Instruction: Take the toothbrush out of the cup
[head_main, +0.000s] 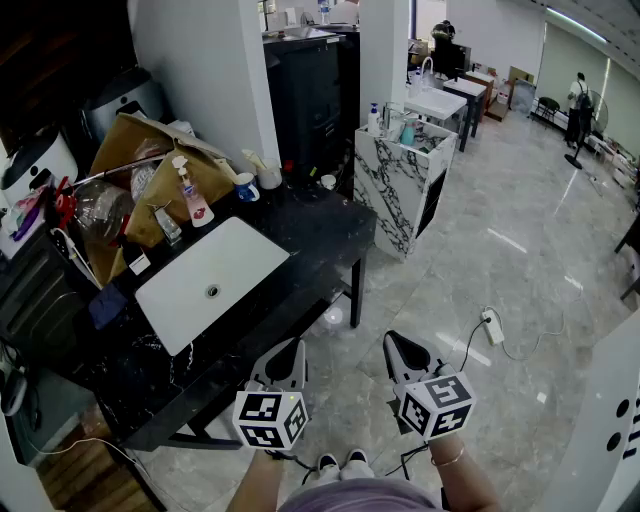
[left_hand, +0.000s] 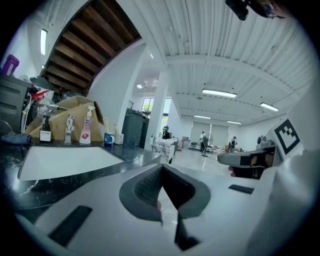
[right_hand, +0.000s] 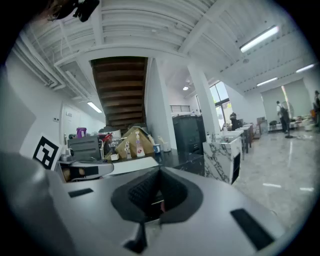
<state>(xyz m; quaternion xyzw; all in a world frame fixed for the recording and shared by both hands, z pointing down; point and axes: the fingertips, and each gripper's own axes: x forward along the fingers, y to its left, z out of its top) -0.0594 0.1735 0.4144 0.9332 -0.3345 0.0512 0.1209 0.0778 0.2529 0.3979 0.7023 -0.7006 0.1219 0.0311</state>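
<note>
At the far end of the black counter (head_main: 320, 235) stands a white cup (head_main: 269, 178) with a pale toothbrush (head_main: 255, 160) sticking out, next to a blue mug (head_main: 247, 188). The left gripper view shows the cup (left_hand: 119, 138) small beside the mug (left_hand: 108, 138); in the right gripper view the cup (right_hand: 165, 146) is small too. My left gripper (head_main: 293, 350) and right gripper (head_main: 398, 344) hang side by side over the floor, well short of the counter. Both are shut and hold nothing. Their jaws (left_hand: 162, 167) (right_hand: 160, 170) meet in a closed V.
A white sink basin (head_main: 205, 280) is set in the counter. Behind it stand a cardboard box (head_main: 150, 165), a spray bottle (head_main: 195, 200) and small bottles. A marble-fronted unit (head_main: 395, 185) stands right of the counter. A power strip and cable (head_main: 490, 328) lie on the floor.
</note>
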